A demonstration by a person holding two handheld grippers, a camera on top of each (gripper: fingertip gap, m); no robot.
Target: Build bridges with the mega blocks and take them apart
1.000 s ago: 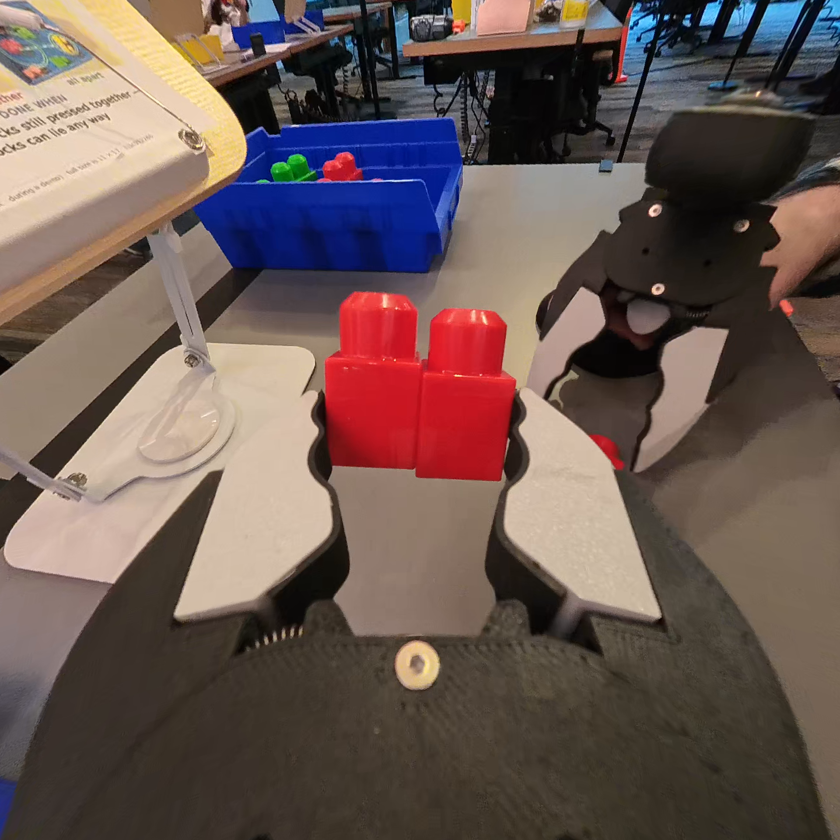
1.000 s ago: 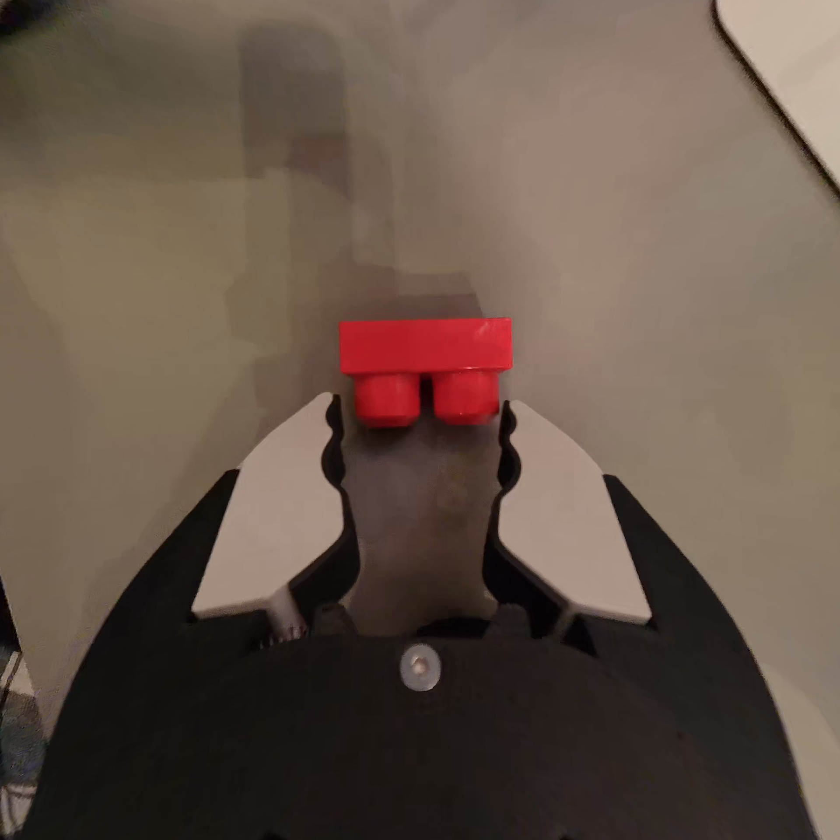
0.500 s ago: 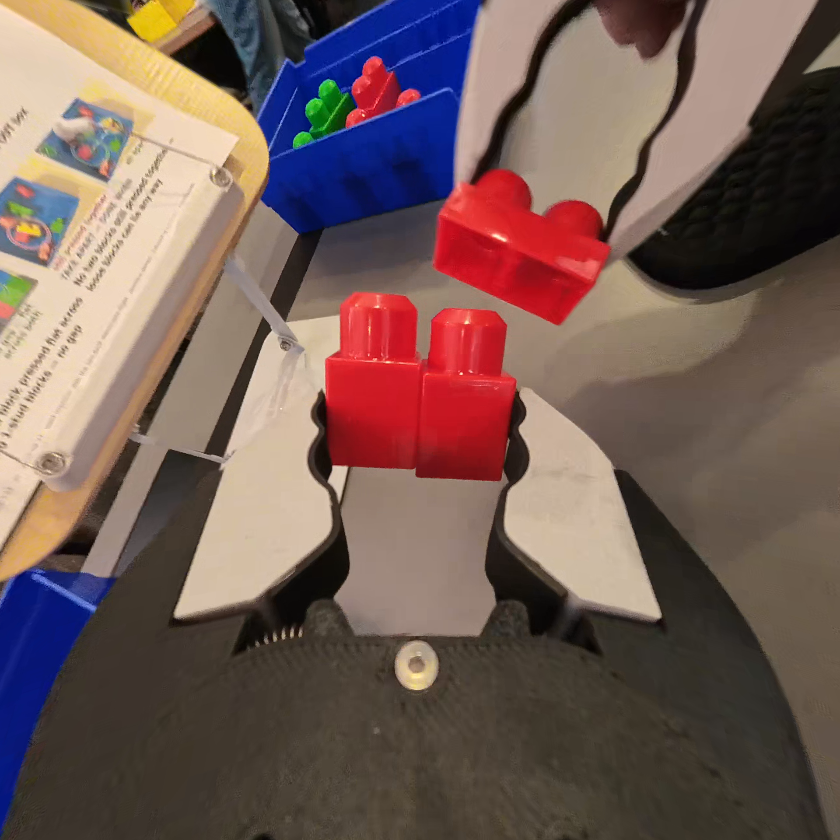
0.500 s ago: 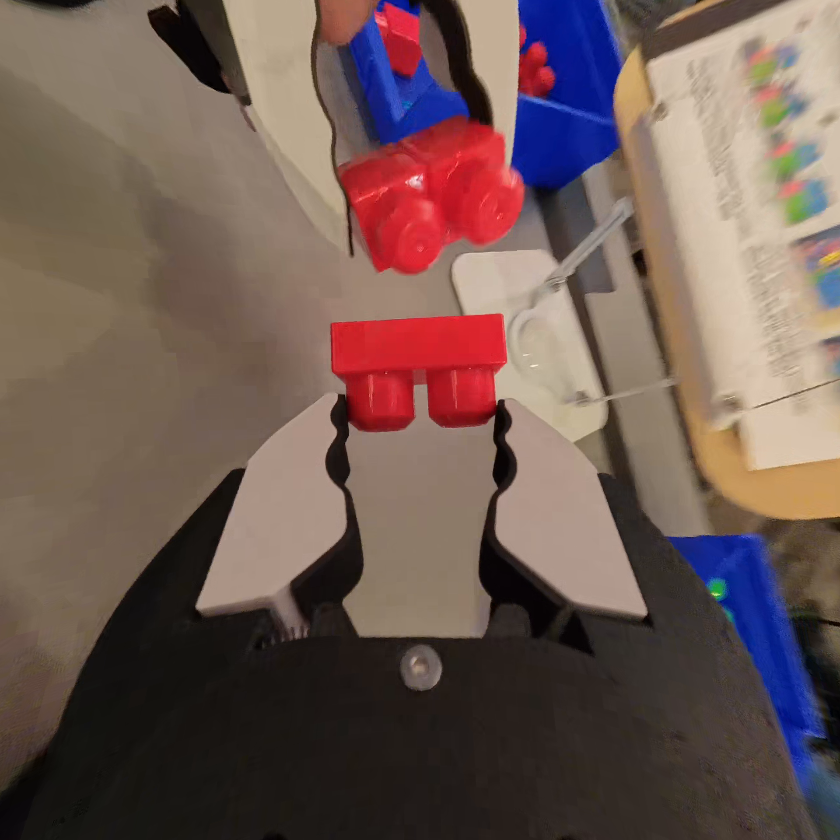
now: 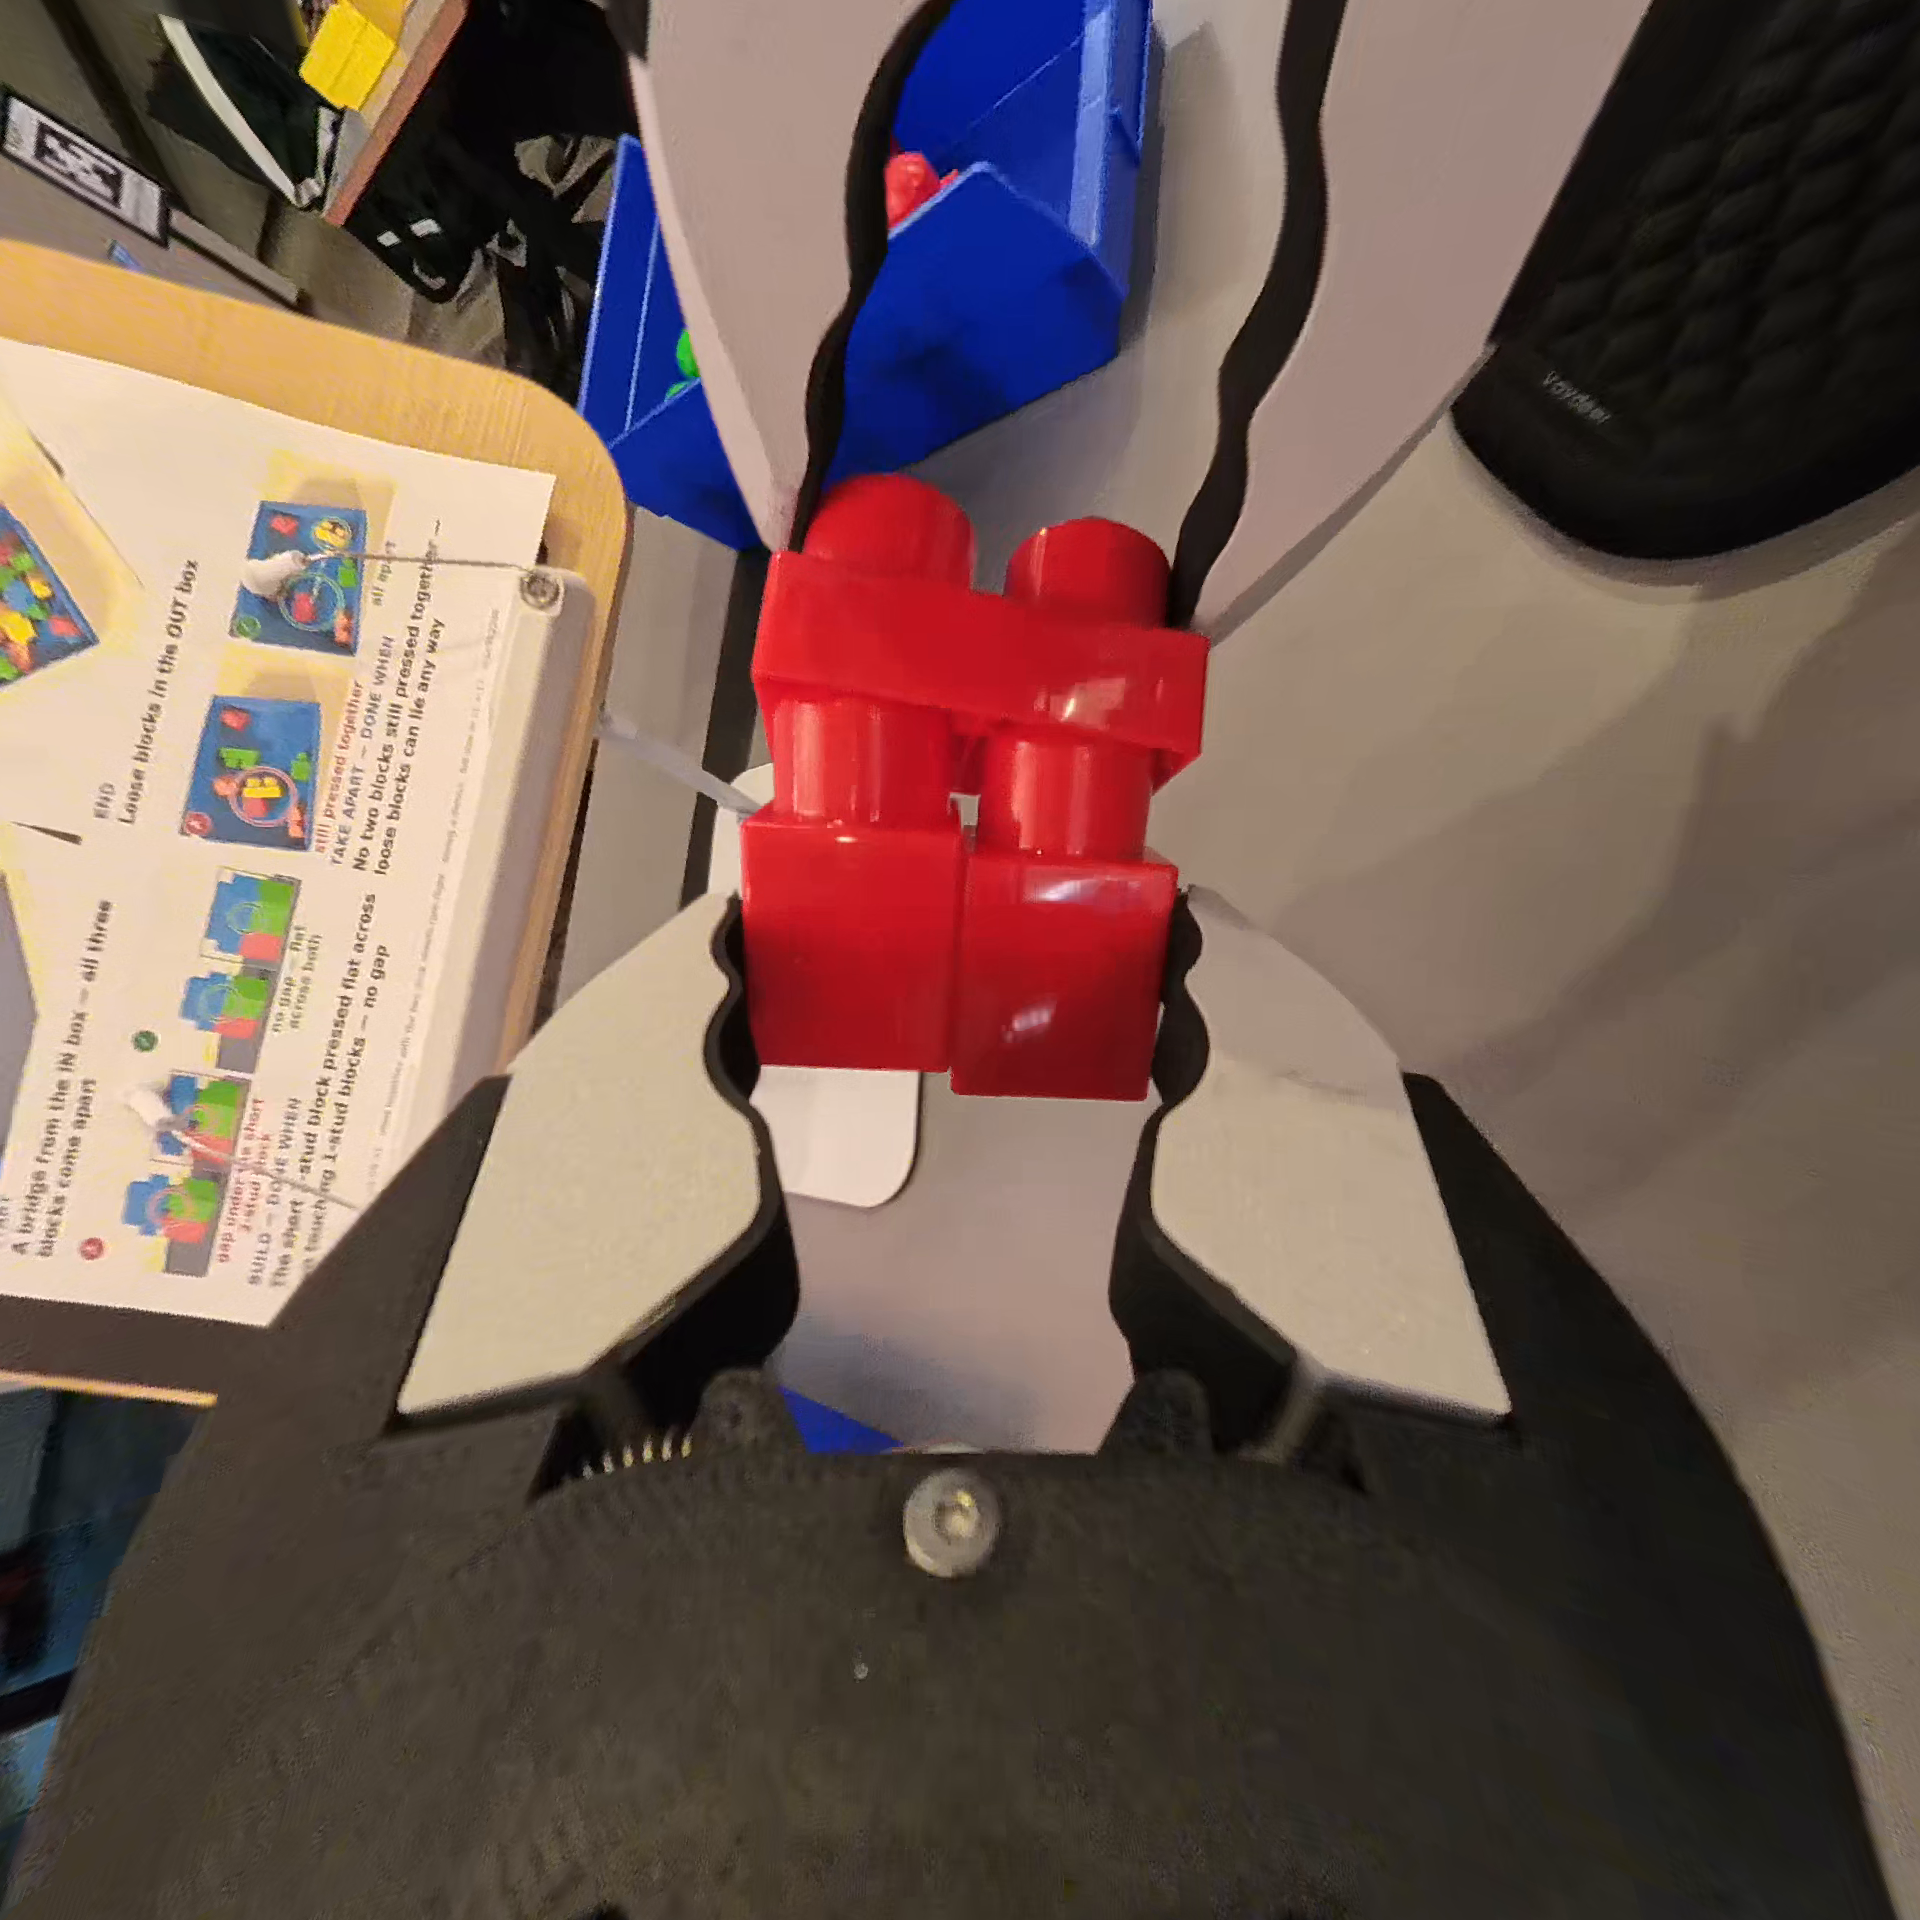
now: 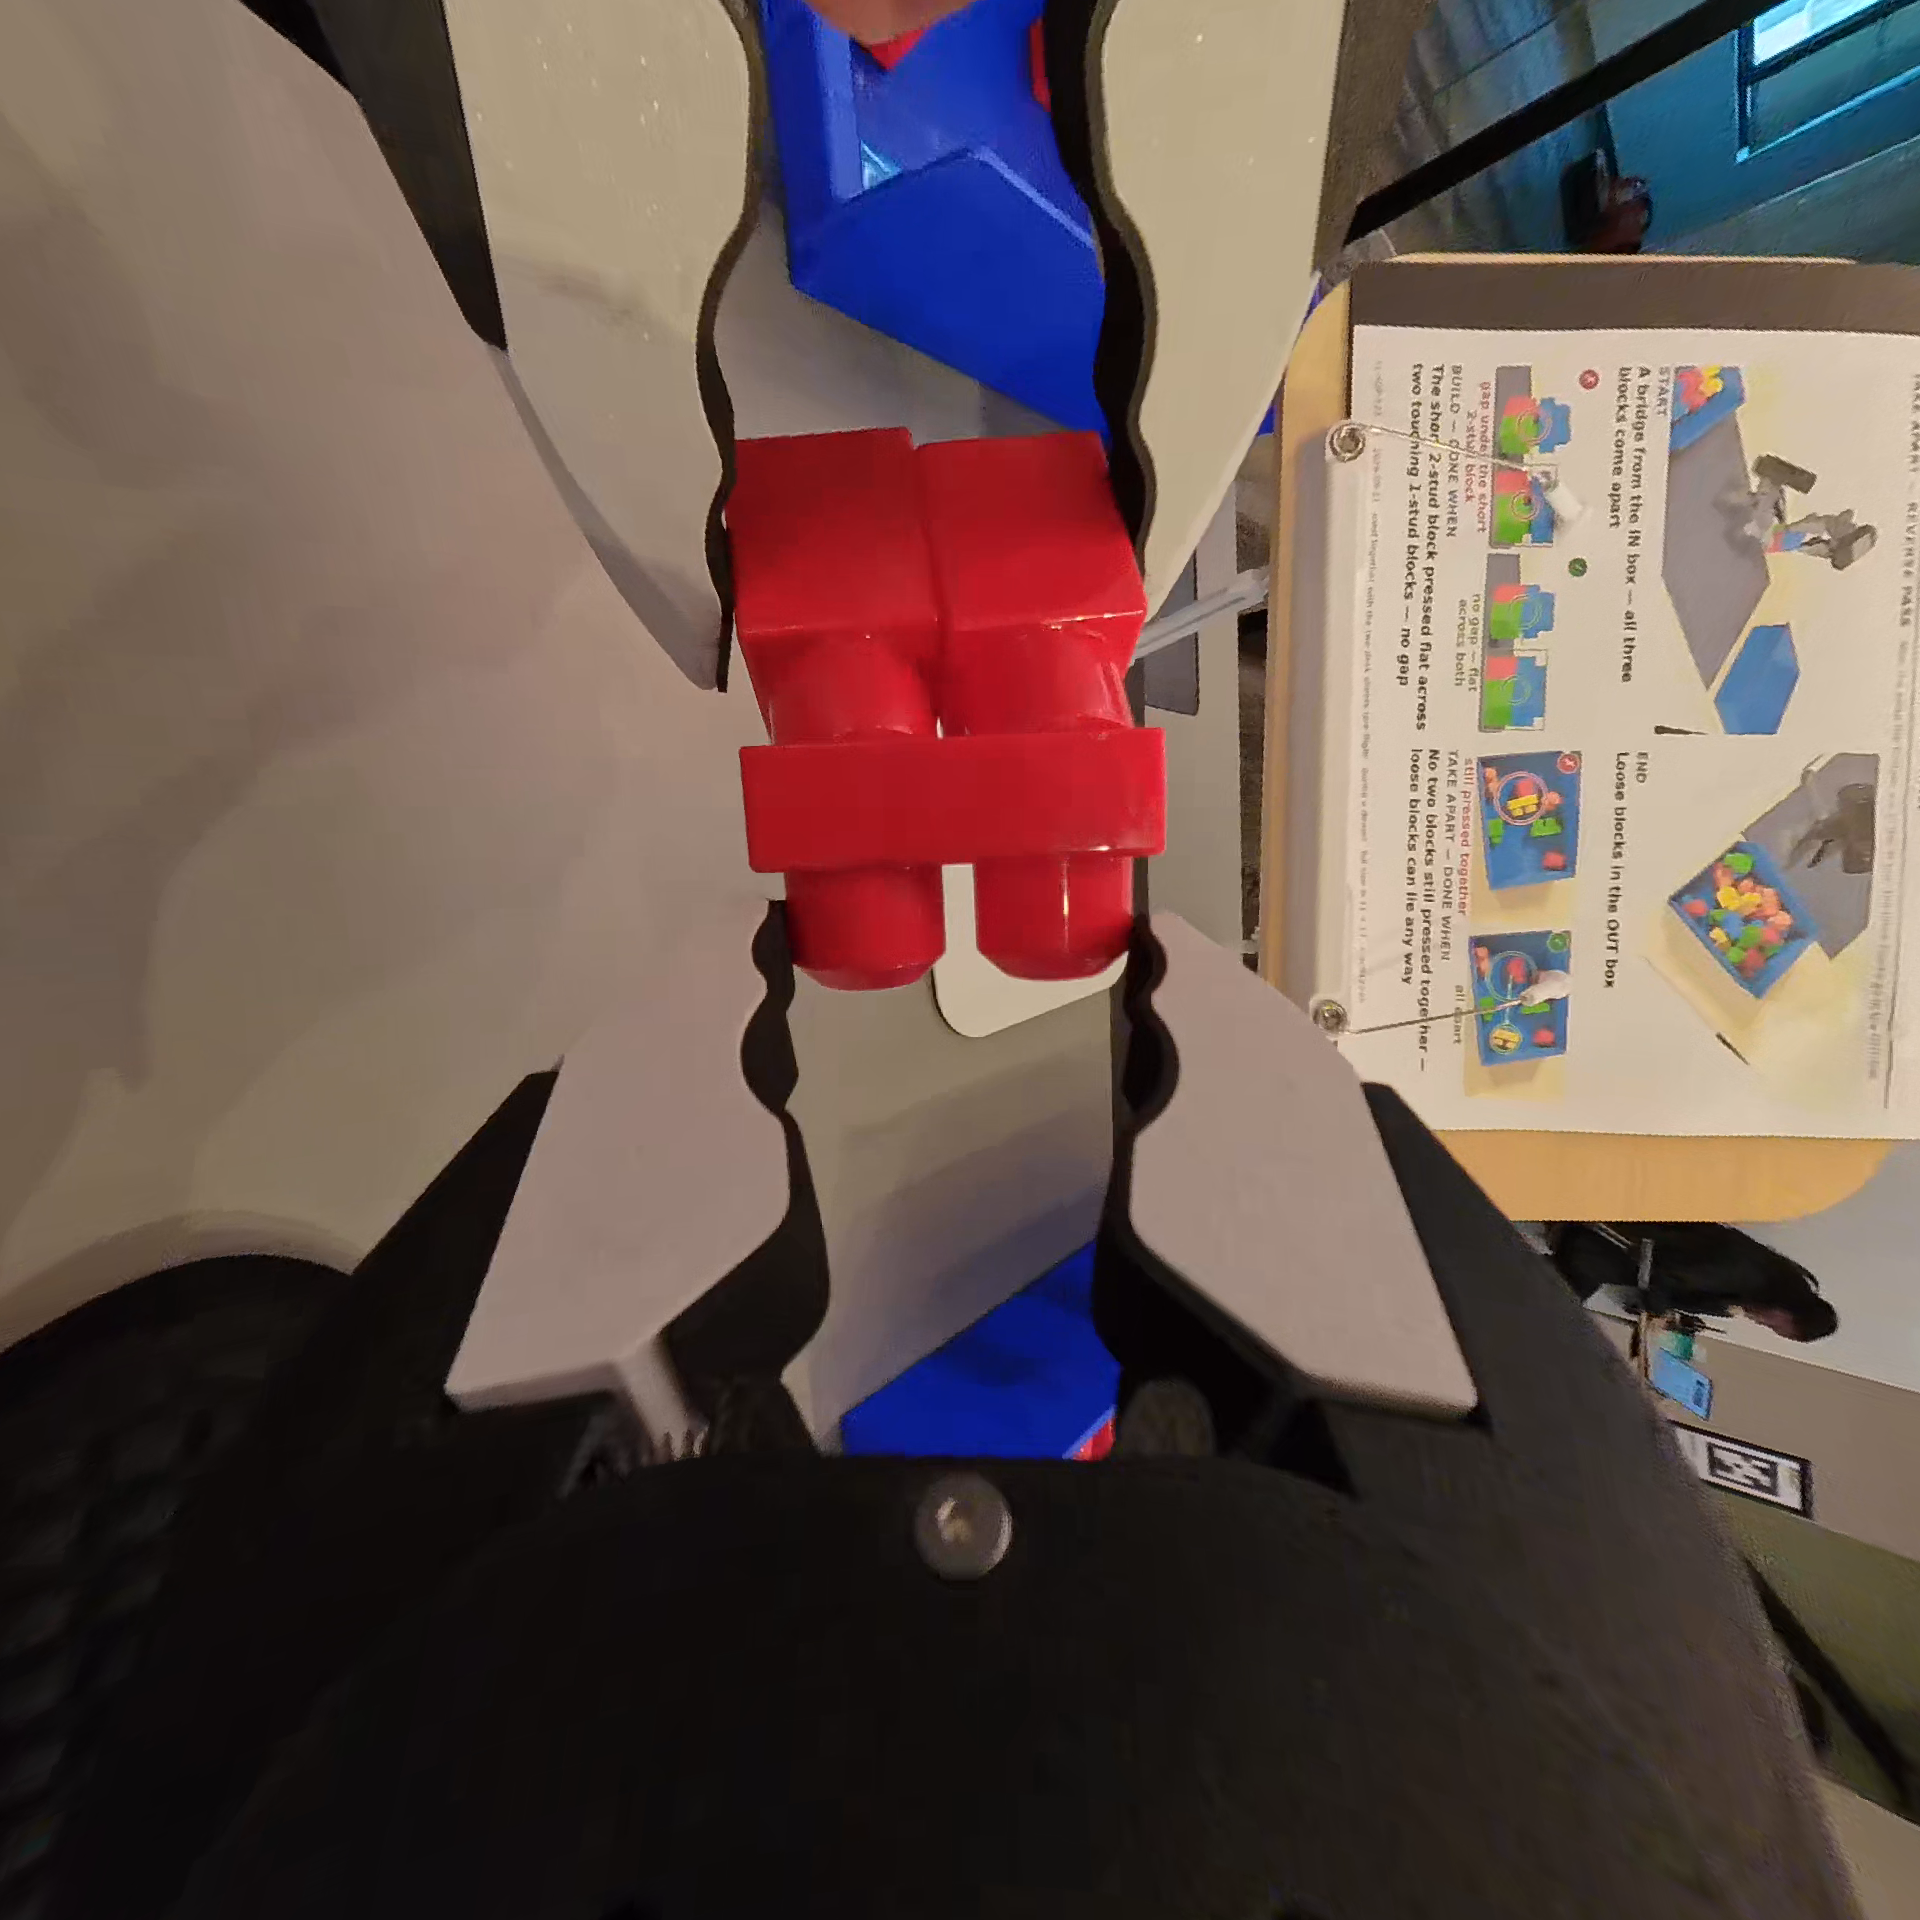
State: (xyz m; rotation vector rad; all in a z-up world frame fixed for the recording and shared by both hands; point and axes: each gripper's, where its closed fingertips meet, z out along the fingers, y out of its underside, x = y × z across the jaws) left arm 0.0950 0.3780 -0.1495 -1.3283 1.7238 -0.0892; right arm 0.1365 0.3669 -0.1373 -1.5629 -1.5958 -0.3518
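Red blocks (image 5: 951, 956): glossy smooth plastic, specular highlights on faces and studs. Blue bin (image 5: 977, 301): smooth plastic, semi-gloss. Left tongs (image 5: 956, 987): matt grey finger plates, black rubbery wavy pads, coarse textured black printed body, bright metal screw (image 5: 951, 1522). Counter (image 5: 1558, 831): matt grey, smooth. Board (image 5: 582, 499): light wood-grain edge, carries matt printed paper sheet (image 5: 260, 831).

Glossy red single-stud blocks (image 5: 951, 966), a red two-stud block (image 5: 977, 655), black grippers with pale grey fingers (image 5: 623, 1164), a bright blue bin (image 5: 977, 301), a grey worktop (image 5: 1610, 831), a tan board (image 6: 1311, 644) carrying a white sheet (image 6: 1662, 727) with multicoloured pictures
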